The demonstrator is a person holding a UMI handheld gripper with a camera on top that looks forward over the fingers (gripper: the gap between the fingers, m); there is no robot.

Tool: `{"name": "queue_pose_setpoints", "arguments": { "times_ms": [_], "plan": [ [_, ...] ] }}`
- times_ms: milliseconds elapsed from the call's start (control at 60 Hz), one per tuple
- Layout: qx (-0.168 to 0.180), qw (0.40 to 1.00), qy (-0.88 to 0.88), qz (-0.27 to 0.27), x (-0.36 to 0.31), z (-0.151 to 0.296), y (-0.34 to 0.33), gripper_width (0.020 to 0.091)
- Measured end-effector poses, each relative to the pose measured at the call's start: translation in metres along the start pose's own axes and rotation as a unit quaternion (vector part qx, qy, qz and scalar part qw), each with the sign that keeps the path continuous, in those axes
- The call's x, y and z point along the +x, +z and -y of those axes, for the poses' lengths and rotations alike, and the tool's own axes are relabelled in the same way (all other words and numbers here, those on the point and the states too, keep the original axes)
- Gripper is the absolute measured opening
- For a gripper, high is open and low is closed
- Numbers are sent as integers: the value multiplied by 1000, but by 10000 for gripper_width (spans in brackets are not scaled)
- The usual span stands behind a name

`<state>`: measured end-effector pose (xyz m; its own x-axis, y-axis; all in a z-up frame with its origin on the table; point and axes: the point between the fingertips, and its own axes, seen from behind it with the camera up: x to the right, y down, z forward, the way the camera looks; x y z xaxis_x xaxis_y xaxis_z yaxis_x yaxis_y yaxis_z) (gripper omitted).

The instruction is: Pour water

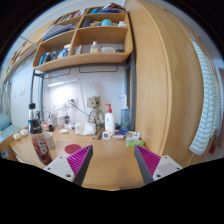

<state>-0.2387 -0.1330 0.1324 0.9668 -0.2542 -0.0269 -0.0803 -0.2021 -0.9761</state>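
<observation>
My gripper (113,163) stands open above a wooden desk (110,155), its two magenta pads (80,160) wide apart with only bare desk top between them. To the left of the left finger stands a dark bottle (38,137) with a red label and a black cap. Just right of the bottle lies a small pink dish or lid (72,148). A white bottle with a red cap (109,120) stands farther back, beyond the fingers, by the wall.
Clutter lines the back of the desk: small jars, a box, a green-topped item (125,118). Wooden shelves (85,45) with bottles and boxes hang above. A tall wooden cabinet side (165,80) rises on the right, with a striped towel (205,95) beyond it.
</observation>
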Motion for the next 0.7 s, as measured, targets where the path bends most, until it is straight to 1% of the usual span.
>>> {"name": "queue_pose_setpoints", "arguments": {
  "times_ms": [167, 183, 200, 217, 317, 383, 517, 617, 700],
  "plan": [
    [-10, 996, 7, 87, -98, -25, -18, 857],
    [-9, 995, 7, 95, -109, -26, -20, 857],
    [-9, 995, 2, 103, -104, -16, -17, 857],
    [-6, 994, 3, 112, -127, -27, -21, 861],
    [4, 990, 0, 138, -185, -31, -23, 865],
    [1, 989, -3, 145, -212, -36, -16, 860],
    [-1, 988, 0, 153, -255, -33, -1, 859],
    [12, 991, -7, 132, -265, -21, 16, 853],
    [16, 993, -12, 116, -272, -16, 30, 814]
  ]
}}
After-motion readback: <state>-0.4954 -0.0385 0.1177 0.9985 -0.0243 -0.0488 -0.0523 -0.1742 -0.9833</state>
